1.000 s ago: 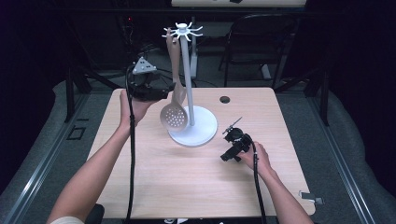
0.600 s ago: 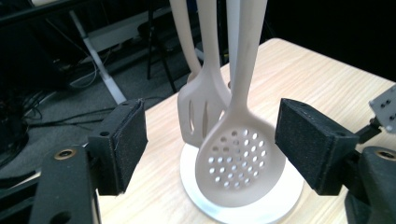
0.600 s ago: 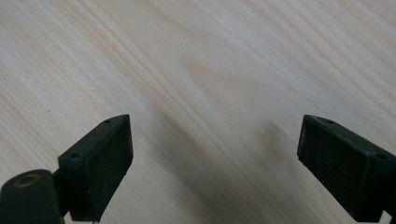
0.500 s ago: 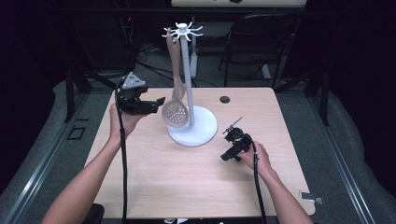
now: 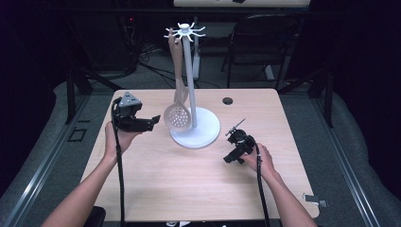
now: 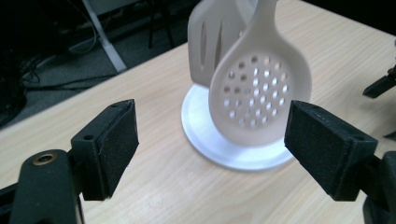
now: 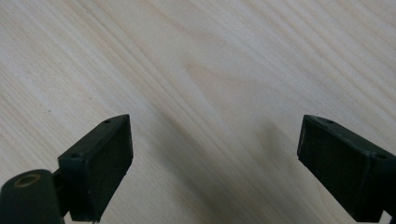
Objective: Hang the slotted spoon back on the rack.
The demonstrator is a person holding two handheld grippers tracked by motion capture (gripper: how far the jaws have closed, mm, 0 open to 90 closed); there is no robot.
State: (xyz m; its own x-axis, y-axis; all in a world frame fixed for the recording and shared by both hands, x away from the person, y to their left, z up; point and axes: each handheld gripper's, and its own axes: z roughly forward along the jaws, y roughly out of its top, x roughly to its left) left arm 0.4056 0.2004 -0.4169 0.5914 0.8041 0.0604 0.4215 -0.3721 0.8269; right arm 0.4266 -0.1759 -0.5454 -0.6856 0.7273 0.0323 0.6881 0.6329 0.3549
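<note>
While holey spoon point(image 6: 259, 93) hangs on stand point(image 5: 195, 134) to stay tidy, left gripper point(image 6: 212, 144) wide, empty, facing it; right gripper point(image 7: 215, 172) wide, empty, low over table point(image 5: 156, 189)

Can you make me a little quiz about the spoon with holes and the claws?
1. True or false: the left claw is squeezing the spoon with holes.
2. What does the spoon hang from: A) a white stand B) a hand C) a cup?
3. What does the right claw point down at?

Key: 1 false, it is open and apart. 2 A. 3 the bare wooden table.
</note>
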